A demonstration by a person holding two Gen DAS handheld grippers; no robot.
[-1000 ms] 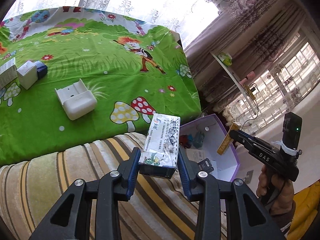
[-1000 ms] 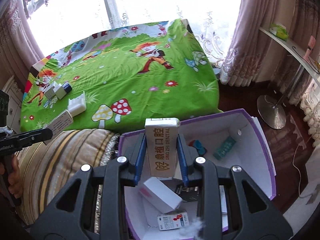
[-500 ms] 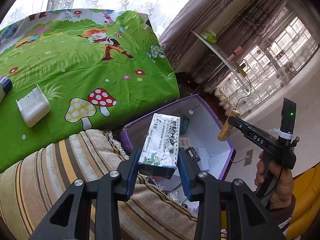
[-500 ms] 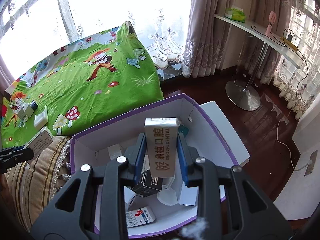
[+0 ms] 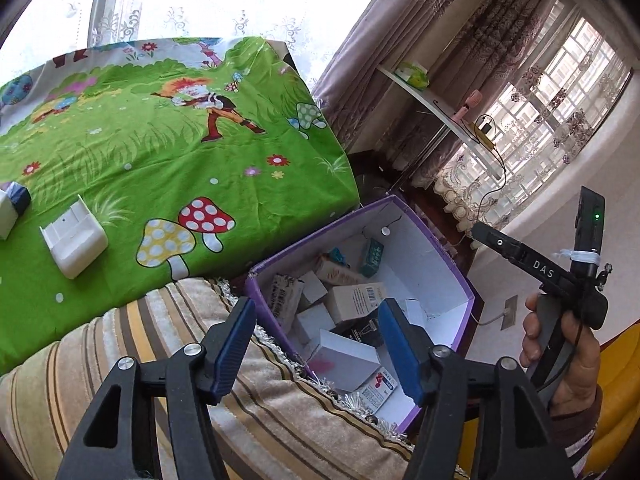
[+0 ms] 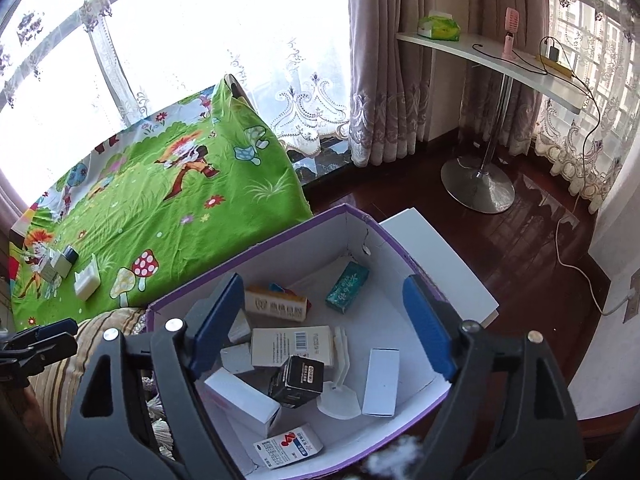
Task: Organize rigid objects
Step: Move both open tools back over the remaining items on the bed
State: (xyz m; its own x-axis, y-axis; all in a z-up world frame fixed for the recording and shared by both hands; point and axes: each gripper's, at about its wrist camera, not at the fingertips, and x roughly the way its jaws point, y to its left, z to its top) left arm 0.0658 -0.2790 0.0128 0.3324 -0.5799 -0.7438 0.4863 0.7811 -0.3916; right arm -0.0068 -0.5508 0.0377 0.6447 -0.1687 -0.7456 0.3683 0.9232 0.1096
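A purple box with a white inside [image 5: 424,236] [image 6: 400,304] stands on the floor beside the bed and holds several small cartons, among them a teal one [image 6: 346,287], a black one [image 6: 297,376] and the dental carton [image 6: 277,305]. My left gripper [image 5: 318,350] is open and empty above the box's near left edge. My right gripper [image 6: 325,322] is open and empty directly over the box. The right gripper also shows in the left wrist view [image 5: 486,236].
A green cartoon sheet [image 5: 160,152] covers the bed, with a white holder [image 5: 74,240] and small boxes [image 6: 60,262] on it. A striped cushion [image 5: 120,360] lies left of the box. A white side table [image 6: 492,62] stands on the dark wood floor.
Both grippers have opened and dropped their cartons into the purple box. Both views have shifted a little further over the box.
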